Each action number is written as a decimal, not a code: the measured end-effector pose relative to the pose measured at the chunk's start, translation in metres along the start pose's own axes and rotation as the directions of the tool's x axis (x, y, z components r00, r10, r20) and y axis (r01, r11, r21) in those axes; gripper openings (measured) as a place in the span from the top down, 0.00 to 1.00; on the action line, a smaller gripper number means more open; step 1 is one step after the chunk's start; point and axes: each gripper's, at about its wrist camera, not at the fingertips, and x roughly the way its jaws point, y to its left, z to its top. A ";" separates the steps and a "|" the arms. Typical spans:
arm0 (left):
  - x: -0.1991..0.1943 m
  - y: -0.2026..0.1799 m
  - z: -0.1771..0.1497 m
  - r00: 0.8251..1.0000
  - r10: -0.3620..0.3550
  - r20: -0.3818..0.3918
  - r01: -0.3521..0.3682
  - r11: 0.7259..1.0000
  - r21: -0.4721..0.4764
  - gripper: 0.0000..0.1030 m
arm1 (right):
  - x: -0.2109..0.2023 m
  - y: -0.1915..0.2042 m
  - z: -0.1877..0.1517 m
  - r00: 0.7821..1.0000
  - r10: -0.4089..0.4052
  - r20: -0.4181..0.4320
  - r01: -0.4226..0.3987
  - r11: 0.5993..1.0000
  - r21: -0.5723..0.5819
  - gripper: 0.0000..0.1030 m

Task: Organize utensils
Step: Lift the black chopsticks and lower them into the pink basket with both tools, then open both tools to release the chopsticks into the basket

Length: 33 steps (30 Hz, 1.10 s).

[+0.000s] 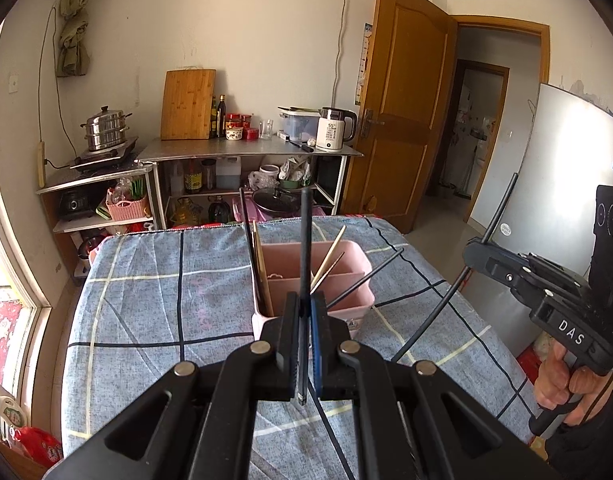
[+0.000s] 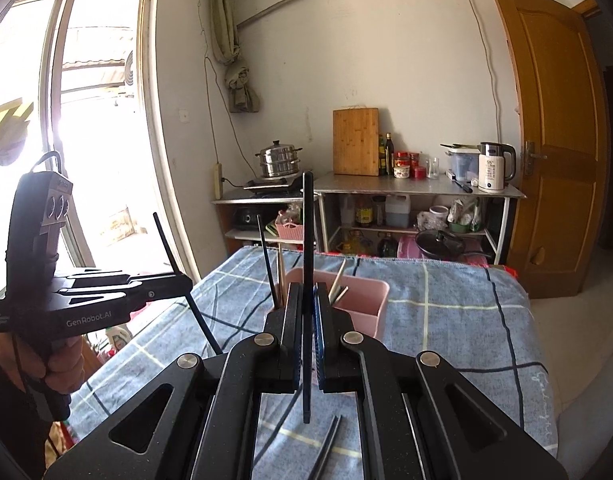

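A pink utensil holder (image 1: 338, 264) stands on the blue checked tablecloth (image 1: 146, 300), with wooden chopsticks (image 1: 262, 272) and a slanting black chopstick (image 1: 366, 276) in it. My left gripper (image 1: 305, 304) is shut on an upright black chopstick (image 1: 305, 240), just in front of the holder. My right gripper (image 1: 476, 248), off to the right, is shut on another black chopstick (image 1: 502, 208). In the right wrist view, the right gripper (image 2: 307, 296) pinches its chopstick (image 2: 307, 232) before the holder (image 2: 366, 300). The left gripper (image 2: 184, 280) hangs at the left. Loose black chopsticks (image 2: 326, 444) lie on the cloth below.
Beyond the table's far edge is a metal shelf unit (image 1: 246, 152) with a cutting board, bottles, a kettle and a steamer pot (image 1: 106, 128). A wooden door (image 1: 402, 100) is open at the right, beside a fridge (image 1: 554, 184). A large window (image 2: 66, 120) is on the left.
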 end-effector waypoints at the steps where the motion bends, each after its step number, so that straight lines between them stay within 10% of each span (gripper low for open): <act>1: 0.000 0.001 0.004 1.000 0.003 0.009 -0.003 1.000 0.003 0.94 | 0.003 0.001 0.004 1.000 0.004 0.006 -0.004 1.000 0.000 0.95; 18: 0.022 0.020 0.069 0.992 0.021 0.121 -0.020 1.000 -0.007 0.94 | 0.056 0.007 0.051 0.995 -0.001 0.097 0.000 1.000 0.009 0.95; 33: 0.069 0.033 0.042 0.998 -0.006 0.066 0.008 0.999 -0.034 0.94 | 0.091 -0.001 0.026 0.999 -0.024 0.026 0.023 0.999 0.026 0.95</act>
